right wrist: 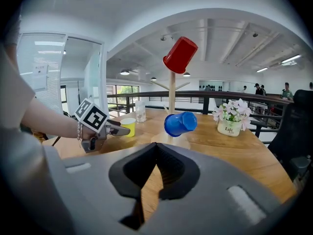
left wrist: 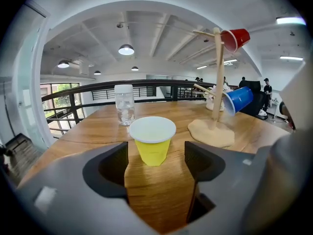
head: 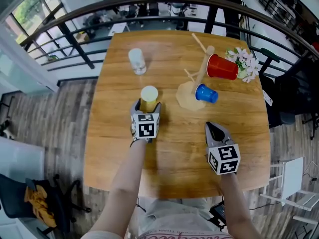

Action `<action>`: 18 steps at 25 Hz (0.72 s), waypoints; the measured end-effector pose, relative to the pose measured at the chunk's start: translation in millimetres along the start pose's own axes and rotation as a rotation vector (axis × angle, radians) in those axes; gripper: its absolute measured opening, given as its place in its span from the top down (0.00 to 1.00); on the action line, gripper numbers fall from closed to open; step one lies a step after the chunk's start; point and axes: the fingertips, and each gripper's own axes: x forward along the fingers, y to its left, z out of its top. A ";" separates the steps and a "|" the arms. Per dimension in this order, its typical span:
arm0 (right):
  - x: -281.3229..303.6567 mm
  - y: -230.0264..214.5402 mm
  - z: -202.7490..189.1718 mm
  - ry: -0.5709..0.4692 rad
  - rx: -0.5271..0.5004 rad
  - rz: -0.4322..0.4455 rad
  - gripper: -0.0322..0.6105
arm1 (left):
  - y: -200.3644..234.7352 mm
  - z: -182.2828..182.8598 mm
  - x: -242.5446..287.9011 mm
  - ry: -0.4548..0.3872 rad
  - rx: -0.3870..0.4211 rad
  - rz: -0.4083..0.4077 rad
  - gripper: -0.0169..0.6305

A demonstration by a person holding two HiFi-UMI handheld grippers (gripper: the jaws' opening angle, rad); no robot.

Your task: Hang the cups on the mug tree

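Note:
A yellow paper cup [head: 149,97] [left wrist: 152,141] stands upright on the wooden table [head: 174,158]. My left gripper [head: 146,107] [left wrist: 156,163] is open right behind it, its jaws at either side of the cup's near face without pressing on it. The wooden mug tree [head: 203,66] [left wrist: 218,82] stands to the right, with a red cup [head: 222,66] [right wrist: 180,54] on an upper peg and a blue cup [head: 206,93] [right wrist: 180,123] on a lower one. My right gripper [head: 215,129] [right wrist: 155,151] is shut and empty, near the table's front right.
A clear plastic cup [head: 137,60] [left wrist: 124,104] stands behind the yellow one. A small pot of white flowers [head: 245,63] [right wrist: 231,117] sits at the table's far right. A black railing [head: 149,14] runs behind the table, and chairs stand to the right.

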 end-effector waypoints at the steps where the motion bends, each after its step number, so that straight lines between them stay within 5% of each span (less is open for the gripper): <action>1: 1.2 -0.3 -0.5 0.002 0.001 0.002 0.95 | 1.7 0.4 5.0 0.006 0.011 0.005 0.42; 9: -4.9 11.4 -9.3 0.005 0.008 -0.011 0.95 | 1.3 2.8 26.4 0.037 0.116 0.024 0.54; 18: -16.1 14.3 -2.6 -0.009 0.003 -0.018 0.95 | 6.1 21.6 11.0 -0.028 0.071 0.028 0.55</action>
